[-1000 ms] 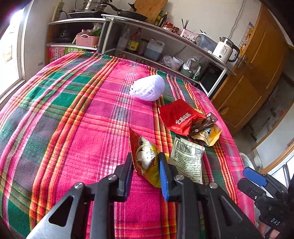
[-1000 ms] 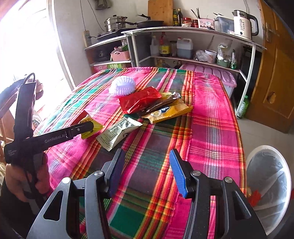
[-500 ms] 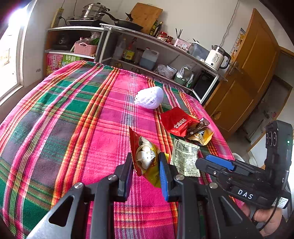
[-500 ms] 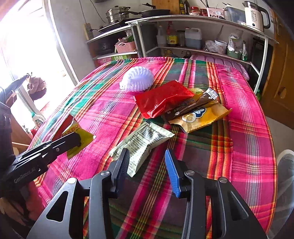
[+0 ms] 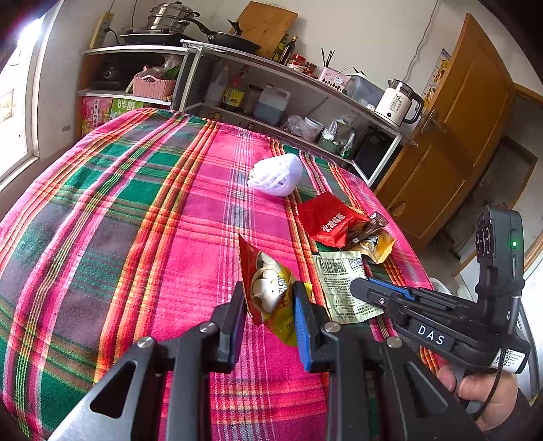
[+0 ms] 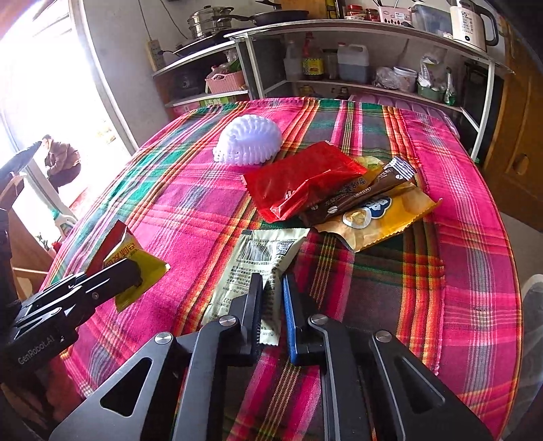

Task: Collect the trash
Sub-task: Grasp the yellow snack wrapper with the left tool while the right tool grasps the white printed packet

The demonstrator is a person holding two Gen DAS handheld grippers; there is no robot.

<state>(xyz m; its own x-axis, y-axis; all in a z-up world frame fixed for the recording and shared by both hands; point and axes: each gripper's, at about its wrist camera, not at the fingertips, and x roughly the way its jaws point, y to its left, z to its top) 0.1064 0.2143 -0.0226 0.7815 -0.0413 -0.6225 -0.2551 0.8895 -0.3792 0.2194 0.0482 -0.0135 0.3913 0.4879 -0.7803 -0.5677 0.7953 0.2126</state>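
Note:
My left gripper [image 5: 269, 298] is shut on a yellow and red snack packet [image 5: 268, 285], lifted a little off the plaid tablecloth [image 5: 135, 220]; the same gripper [image 6: 135, 274] and packet [image 6: 135, 254] show in the right wrist view. My right gripper [image 6: 273, 288] is closing its jaws on the near edge of a pale wrapper with a barcode [image 6: 264, 254], which bunches between the pads. Beyond lie a red packet [image 6: 302, 179], a brown stick packet [image 6: 359, 193], an orange-yellow packet [image 6: 383, 217] and a white foam net [image 6: 249, 144].
A metal shelf unit [image 6: 339, 84] with bottles, pots and a white kettle [image 6: 470, 20] stands past the table's far edge. A wooden cabinet [image 5: 451, 135] is to the right. A white bin [image 6: 534, 305] peeks in below the table's right edge.
My right gripper has moved forward and down over the pale wrapper and closed from wide open onto its edge. The left gripper keeps holding the snack packet, nearly still.

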